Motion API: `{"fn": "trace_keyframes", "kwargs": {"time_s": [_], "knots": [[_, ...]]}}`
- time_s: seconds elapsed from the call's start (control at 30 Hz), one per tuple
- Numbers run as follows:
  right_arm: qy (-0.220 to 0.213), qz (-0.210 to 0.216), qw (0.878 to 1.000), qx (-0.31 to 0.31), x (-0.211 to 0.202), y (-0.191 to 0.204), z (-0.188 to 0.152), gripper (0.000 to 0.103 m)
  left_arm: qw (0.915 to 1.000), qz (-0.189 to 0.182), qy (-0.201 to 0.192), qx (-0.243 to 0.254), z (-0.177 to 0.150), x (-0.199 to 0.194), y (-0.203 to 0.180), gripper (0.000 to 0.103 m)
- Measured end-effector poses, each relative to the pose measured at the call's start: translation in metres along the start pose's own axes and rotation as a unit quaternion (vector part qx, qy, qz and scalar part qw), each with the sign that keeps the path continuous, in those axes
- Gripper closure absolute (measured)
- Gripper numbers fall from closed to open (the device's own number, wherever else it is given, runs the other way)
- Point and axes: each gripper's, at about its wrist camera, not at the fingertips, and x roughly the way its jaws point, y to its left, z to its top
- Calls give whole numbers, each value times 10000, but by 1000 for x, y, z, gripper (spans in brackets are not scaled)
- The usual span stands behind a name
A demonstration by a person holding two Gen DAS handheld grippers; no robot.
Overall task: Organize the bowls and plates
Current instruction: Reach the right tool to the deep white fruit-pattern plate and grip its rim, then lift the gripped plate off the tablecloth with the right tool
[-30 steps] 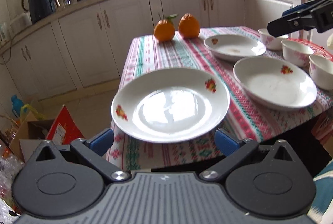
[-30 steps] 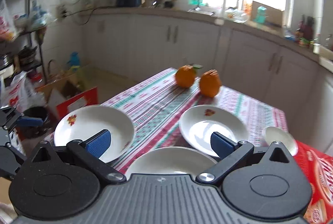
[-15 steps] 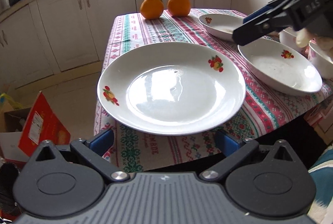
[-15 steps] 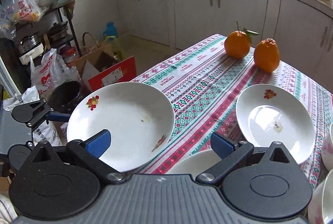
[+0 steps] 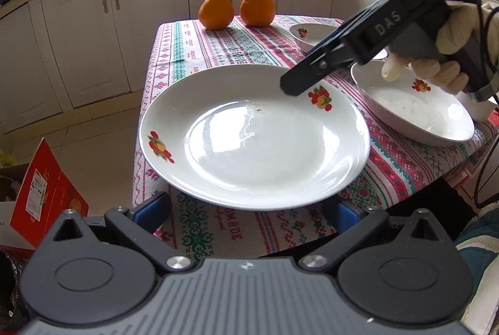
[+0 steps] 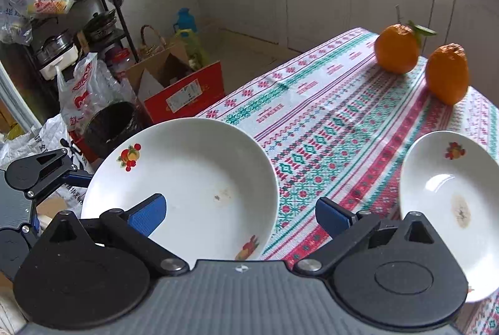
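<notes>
So a big white plate (image 5: 254, 135) with fruit decals is seen dead centre in the left wrist view, parked at the near corner of the patterned tablecloth (image 5: 199, 51) and hanging a bit past its edge. The left gripper (image 5: 249, 212) is spread wide, its blue pads tucked just under the plate's near rim at the bottom of the frame, nothing pinched. The right gripper (image 5: 288, 87) is poked in from the upper right, held by a gloved hand (image 5: 446, 51), tip hovering over the plate's far rim; in its own view the jaws are seen wide apart, nothing grabbed. A second plate (image 5: 414, 107) is parked mid-right, a third (image 5: 307, 34) behind it. Two oranges (image 5: 235, 9) are sat at the top centre.
</notes>
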Motion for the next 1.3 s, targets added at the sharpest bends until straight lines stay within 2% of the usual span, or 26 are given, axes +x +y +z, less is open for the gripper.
{"fn": "trace_keyframes", "kwargs": {"time_s": [0.27,0.43,0.5,0.97,1.3], "knots": [[238,485,9985,1,25,-8,12,0,10000,-52,-71,-1,-3,-4,4,0],[312,774,9965,50,34,-11,18,13,9999,-75,-103,107,-3,-7,4,1],[340,833,9959,61,36,-12,19,14,9997,-69,-112,189,-3,-8,4,1],[463,1016,9936,179,40,-19,23,17,9985,-370,-108,389,0,-9,8,10],[486,1010,9935,177,38,-17,25,16,9983,-370,-58,446,2,-9,10,11]]}}
